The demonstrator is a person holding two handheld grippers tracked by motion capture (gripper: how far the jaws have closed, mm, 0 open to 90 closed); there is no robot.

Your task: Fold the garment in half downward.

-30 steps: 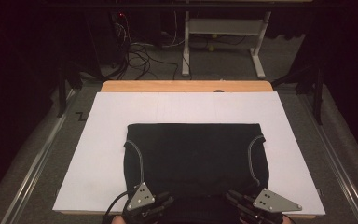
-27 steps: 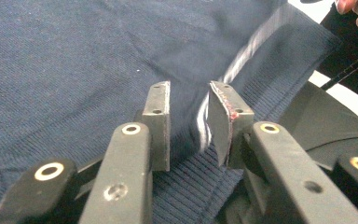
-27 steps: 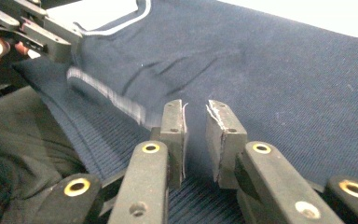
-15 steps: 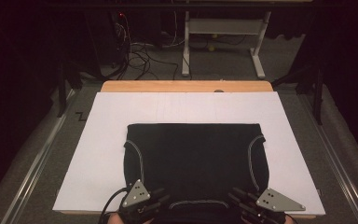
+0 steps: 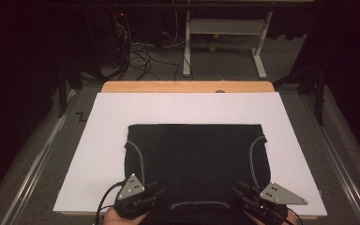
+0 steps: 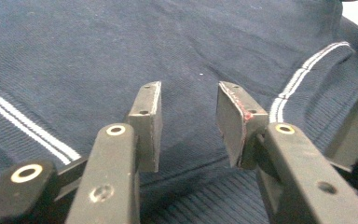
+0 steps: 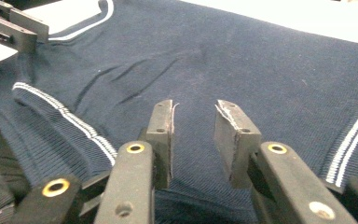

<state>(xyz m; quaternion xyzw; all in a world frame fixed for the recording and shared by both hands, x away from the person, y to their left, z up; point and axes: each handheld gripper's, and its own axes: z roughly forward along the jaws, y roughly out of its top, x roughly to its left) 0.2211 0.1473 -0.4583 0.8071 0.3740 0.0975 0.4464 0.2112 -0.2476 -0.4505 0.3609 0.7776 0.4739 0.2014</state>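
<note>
**Both grippers parted over the near edge of a folded navy shirt**

A dark navy shirt (image 5: 197, 164) lies folded flat on a white sheet (image 5: 187, 105) that covers the table (image 5: 187, 86); it sits toward the near half of the sheet, centred left to right, with white-striped trim curving down each side and along the collar at its near edge

The left gripper (image 5: 151, 192) hangs at the shirt's near left corner, just beside the collar. Its jaws have just been opening and now stand apart with a clear gap; in the left gripper view (image 6: 189, 126) only flat knit fabric lies under that gap, and the pads press on nothing. A double white stripe (image 6: 303, 74) of ribbed trim runs up to the right of the jaws

The right gripper (image 5: 241, 192) hangs at the near right corner, mirroring the other. Its jaws have likewise just been opening and stand spread; in the right gripper view (image 7: 193, 137) the cloth lies smooth beneath them, not pinched. Ribbed collar trim (image 7: 60, 116) with white stripes lies to the left of these jaws, and the other gripper shows at the far upper left corner

The person's hands enter at the bottom edge of the high view, behind each tool
</note>
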